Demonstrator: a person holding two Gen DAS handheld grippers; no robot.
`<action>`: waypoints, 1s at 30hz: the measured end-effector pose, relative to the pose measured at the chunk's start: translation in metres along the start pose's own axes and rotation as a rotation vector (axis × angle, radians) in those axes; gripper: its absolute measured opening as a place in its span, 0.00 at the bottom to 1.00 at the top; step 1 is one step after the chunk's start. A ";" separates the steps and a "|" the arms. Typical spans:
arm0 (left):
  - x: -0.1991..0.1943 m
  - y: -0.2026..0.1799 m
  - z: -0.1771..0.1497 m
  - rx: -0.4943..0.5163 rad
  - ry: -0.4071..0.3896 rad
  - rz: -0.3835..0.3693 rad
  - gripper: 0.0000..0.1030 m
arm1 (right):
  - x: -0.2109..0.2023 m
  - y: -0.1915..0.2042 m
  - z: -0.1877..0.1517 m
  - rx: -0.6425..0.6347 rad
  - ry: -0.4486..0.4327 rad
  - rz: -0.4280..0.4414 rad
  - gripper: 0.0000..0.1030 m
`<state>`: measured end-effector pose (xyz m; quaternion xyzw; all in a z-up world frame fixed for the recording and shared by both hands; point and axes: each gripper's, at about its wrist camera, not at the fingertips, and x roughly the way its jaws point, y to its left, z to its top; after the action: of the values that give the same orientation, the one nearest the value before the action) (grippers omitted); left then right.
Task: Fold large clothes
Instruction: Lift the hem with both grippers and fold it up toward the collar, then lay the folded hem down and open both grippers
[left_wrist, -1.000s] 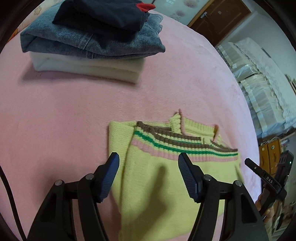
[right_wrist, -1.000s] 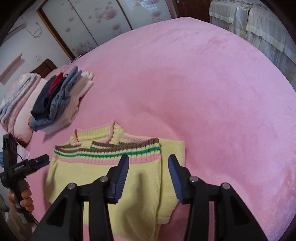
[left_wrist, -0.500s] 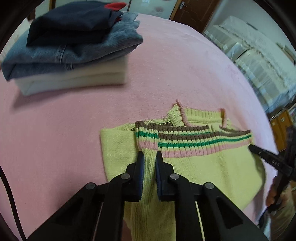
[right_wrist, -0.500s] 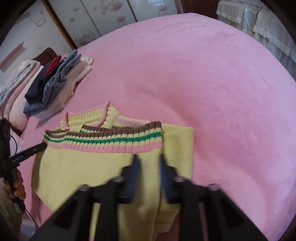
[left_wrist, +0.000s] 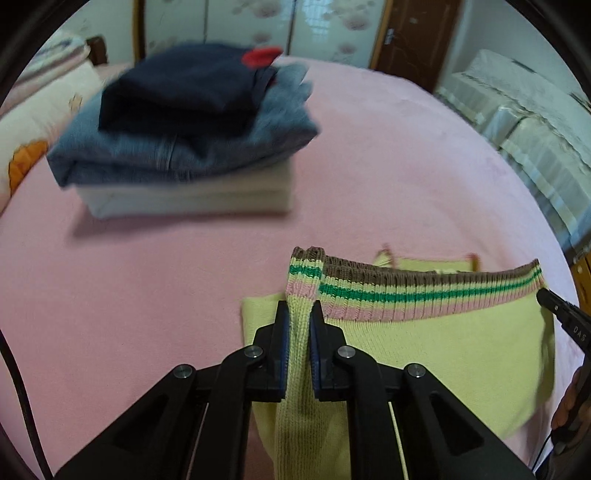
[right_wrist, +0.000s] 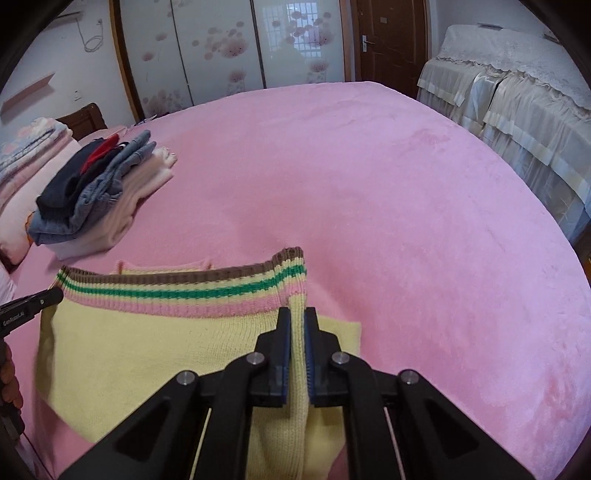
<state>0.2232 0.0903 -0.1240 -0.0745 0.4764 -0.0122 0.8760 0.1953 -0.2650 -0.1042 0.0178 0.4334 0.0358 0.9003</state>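
Observation:
A pale yellow knit sweater (left_wrist: 436, 354) with a brown, green and pink striped hem lies partly folded on the pink bed; it also shows in the right wrist view (right_wrist: 155, 350). My left gripper (left_wrist: 298, 314) is shut on the sweater's left hem corner and holds it raised. My right gripper (right_wrist: 297, 317) is shut on the right hem corner, also raised. The striped hem hangs stretched between the two grippers above the lower layer of the sweater.
A stack of folded clothes (left_wrist: 192, 140), dark top, denim and white, sits at the back left of the pink bed (right_wrist: 406, 192). A second bed with a cream lace cover (right_wrist: 517, 81) stands to the right. A brown door (right_wrist: 388, 40) is behind.
Both grippers closed on the sweater's hem corners and lifted the striped hem off the bed. Both views tilted up toward the room.

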 end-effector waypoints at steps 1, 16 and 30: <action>0.010 0.004 -0.003 -0.008 0.019 0.011 0.07 | 0.009 0.001 -0.001 -0.005 0.016 -0.014 0.06; -0.053 -0.021 -0.031 0.018 -0.100 -0.004 0.46 | -0.023 0.024 -0.007 0.011 0.042 0.062 0.15; -0.032 -0.034 -0.096 0.099 0.011 0.081 0.47 | -0.023 0.064 -0.073 -0.084 0.101 0.108 0.00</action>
<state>0.1268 0.0479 -0.1439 -0.0116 0.4825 -0.0007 0.8758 0.1214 -0.2026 -0.1277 0.0016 0.4748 0.1035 0.8740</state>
